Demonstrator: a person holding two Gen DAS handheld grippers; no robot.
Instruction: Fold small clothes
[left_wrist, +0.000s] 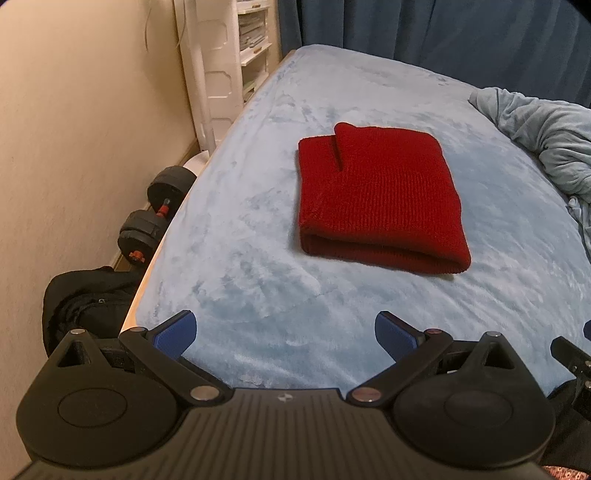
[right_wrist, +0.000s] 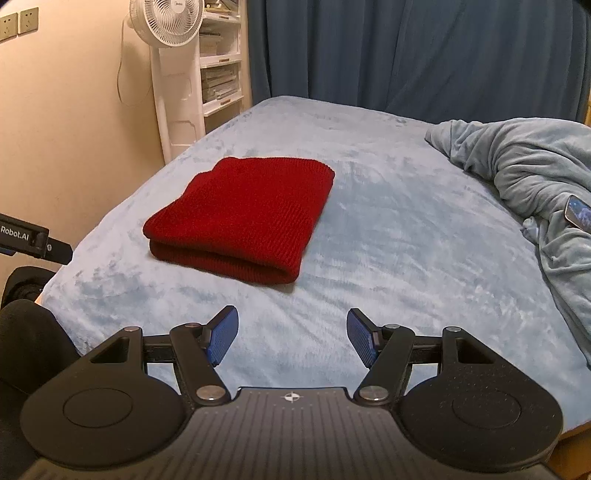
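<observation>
A red knitted garment (left_wrist: 376, 199) lies folded into a flat rectangle on the light blue bed cover (left_wrist: 258, 206). The right wrist view shows the same red garment (right_wrist: 240, 218) left of centre, its folded edge toward me. My left gripper (left_wrist: 285, 332) hovers over the near part of the bed, open, with nothing between its blue pads (left_wrist: 177, 334). My right gripper (right_wrist: 291, 338) is also open and empty, short of the garment, blue pads (right_wrist: 223, 334) apart. Neither gripper touches the garment.
A crumpled blue blanket (right_wrist: 524, 177) with a phone (right_wrist: 579, 216) on it lies at the right. A white fan (right_wrist: 170, 44) and shelves (right_wrist: 221, 74) stand by the wall. Dumbbells (left_wrist: 159, 218) and a black bag (left_wrist: 85, 306) sit beside the bed. Dark blue curtains (right_wrist: 406, 48) hang behind.
</observation>
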